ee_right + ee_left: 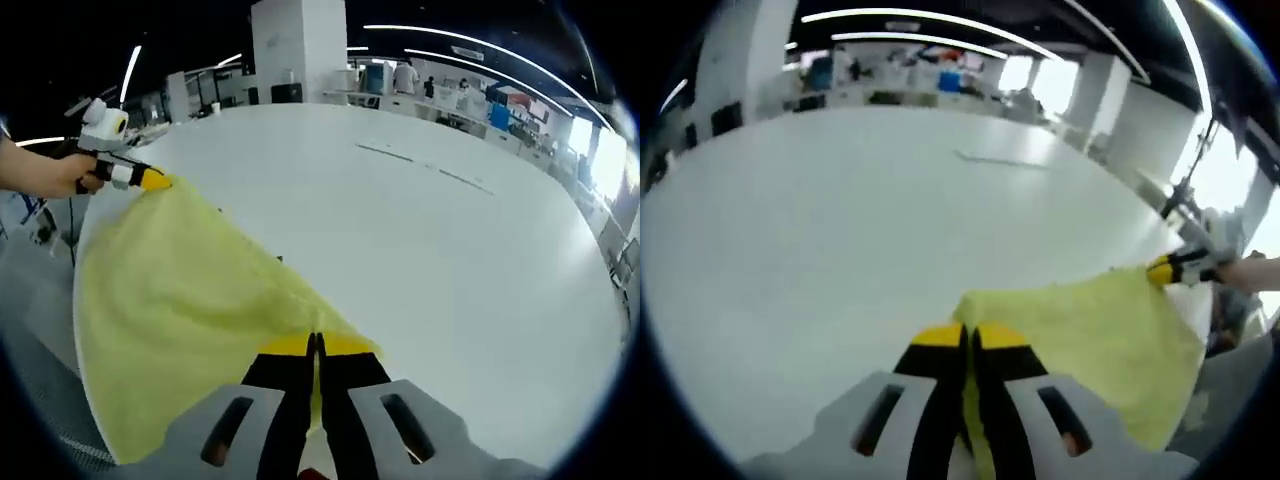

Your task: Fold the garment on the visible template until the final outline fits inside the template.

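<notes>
White tabletop [840,230] runs wide and bare ahead of me, with an open office hall and strip lights behind it. I see the yellow garment [170,320] stretched in the air over the near edge of the table, between my two grippers. My left gripper [968,345] has its jaws pressed together on one corner of the cloth, and my right gripper [315,350] is clamped the same way on the other corner.

I judge the garment light, soft and limp: it sags between the holds and would crumple if let slack, so corners and edges are the places to grip, keeping it taut. It looks slightly fuzzy, so unlikely to slip.

I cannot make out any template; only faint thin lines [425,165] show far across the table. Its lower hem is cut off below both views.
</notes>
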`<state>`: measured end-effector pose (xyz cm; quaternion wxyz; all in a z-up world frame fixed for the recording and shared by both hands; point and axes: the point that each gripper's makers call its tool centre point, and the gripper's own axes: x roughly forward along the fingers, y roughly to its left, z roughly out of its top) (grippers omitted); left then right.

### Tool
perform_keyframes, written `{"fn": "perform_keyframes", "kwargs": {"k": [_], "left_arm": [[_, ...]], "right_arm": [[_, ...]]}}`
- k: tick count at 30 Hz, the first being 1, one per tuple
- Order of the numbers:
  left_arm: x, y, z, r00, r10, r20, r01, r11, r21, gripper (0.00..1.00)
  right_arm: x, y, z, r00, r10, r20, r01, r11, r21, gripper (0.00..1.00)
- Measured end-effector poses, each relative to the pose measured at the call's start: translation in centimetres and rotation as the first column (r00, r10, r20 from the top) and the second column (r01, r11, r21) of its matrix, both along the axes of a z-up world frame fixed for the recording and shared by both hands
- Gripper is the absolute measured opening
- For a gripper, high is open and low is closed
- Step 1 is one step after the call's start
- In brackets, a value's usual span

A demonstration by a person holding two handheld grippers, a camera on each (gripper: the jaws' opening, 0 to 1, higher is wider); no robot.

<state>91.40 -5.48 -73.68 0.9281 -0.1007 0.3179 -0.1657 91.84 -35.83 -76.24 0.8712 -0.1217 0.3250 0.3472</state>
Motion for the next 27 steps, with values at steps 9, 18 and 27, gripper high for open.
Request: {"fn": "perform_keyframes", "kwargs": {"k": [9,18,27], "left_arm": [[0.6,0.5,2.5,0.985,0.168,0.033,-0.152,0.948,-0.279,0.0],[0.6,1.8,-0.6,0.96,0.273,-0.066,-0.28,0.905,-0.32,0.0],[1.0,1.5,-1.3,0.967,0.247,-0.064,-0.255,0.924,-0.286,0.0]], "right_arm": [[1.1,-0.1,1.6,0.997,-0.076,0.017,0.075,0.994,0.084,0.02],[1.4,1.1,0.2,0.999,-0.049,-0.001,0.049,0.997,0.052,0.02],[2.1,0.8,-1.0,0.999,-0.035,0.002,0.035,0.999,0.025,0.03]]}}
